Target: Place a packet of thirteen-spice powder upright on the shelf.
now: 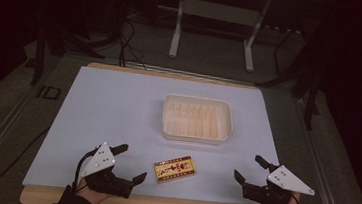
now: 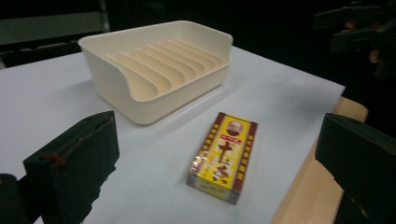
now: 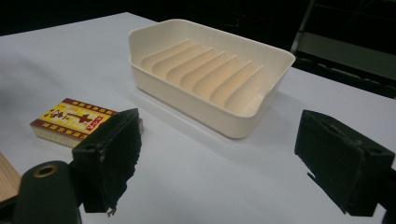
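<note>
On my left, the left claw (image 1: 130, 163) rests low at the near edge of the worktop (image 1: 118, 106), its jaws spread wide and gripping nothing. It is angled inward toward the middle, which I judge is so that it lines up on the small box (image 1: 175, 169); in the left gripper view that box (image 2: 224, 155) sits squarely in the gap between the two black jaws, still apart from both.

The box itself lies flat on its broad face, yellow and red label up, near the front edge of the worktop and between the two claws. Lying flat like that, its narrow sides are what a pair of jaws can close on, so I would come in low and level.

Just behind it, toward the middle of the worktop, stands the cream ribbed tray (image 1: 225, 114), empty, its slots running front to back. It looks placed within easy reach as the likely home for the box, though that is my guess.

On my right, the right claw (image 1: 249, 171) is likewise spread and empty, held clear of the box at the front edge; in its own view the tray (image 3: 280, 58) lies ahead and the box (image 3: 70, 116) is off to one side.
</note>
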